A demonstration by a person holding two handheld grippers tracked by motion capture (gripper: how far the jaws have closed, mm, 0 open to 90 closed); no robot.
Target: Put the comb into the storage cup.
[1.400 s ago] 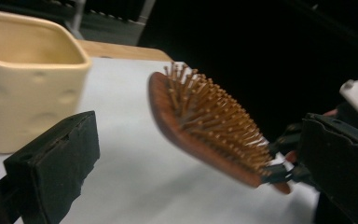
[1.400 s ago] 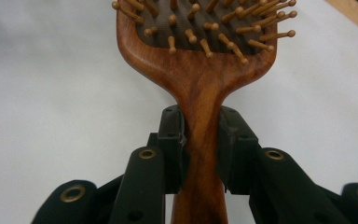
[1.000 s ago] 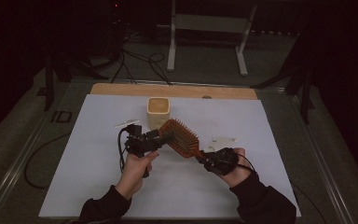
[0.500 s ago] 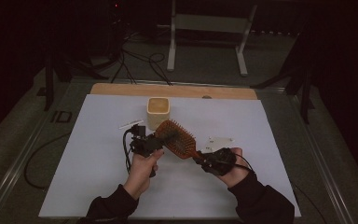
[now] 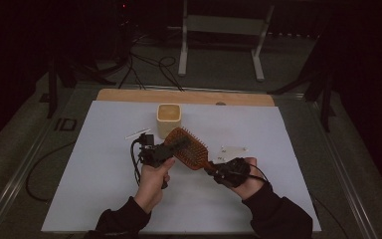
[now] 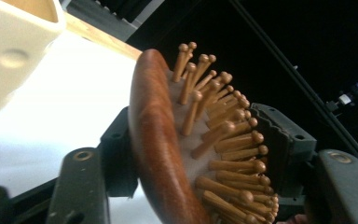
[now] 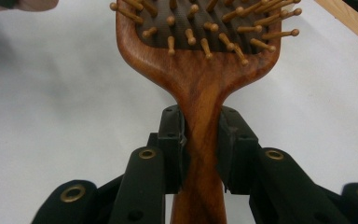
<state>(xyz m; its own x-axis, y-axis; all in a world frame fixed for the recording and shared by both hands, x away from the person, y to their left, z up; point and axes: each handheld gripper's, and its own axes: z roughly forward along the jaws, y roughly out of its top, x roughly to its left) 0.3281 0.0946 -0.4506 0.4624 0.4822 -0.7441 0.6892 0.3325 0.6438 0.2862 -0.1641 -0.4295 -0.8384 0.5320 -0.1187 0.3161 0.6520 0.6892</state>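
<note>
My right gripper point(image 7: 200, 154) clamps the brush point(image 5: 188, 148) by its handle; my left gripper point(image 6: 205, 154) pinches its head, holding it above the counter point(image 5: 104, 199), just before the cup point(image 5: 168, 118).

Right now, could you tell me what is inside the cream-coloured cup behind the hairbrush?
The cup stands open-topped behind the hairbrush. From the high view only its pale inner wall shows, and no object sticks out above the rim. Its bottom is too dim to tell.
</note>
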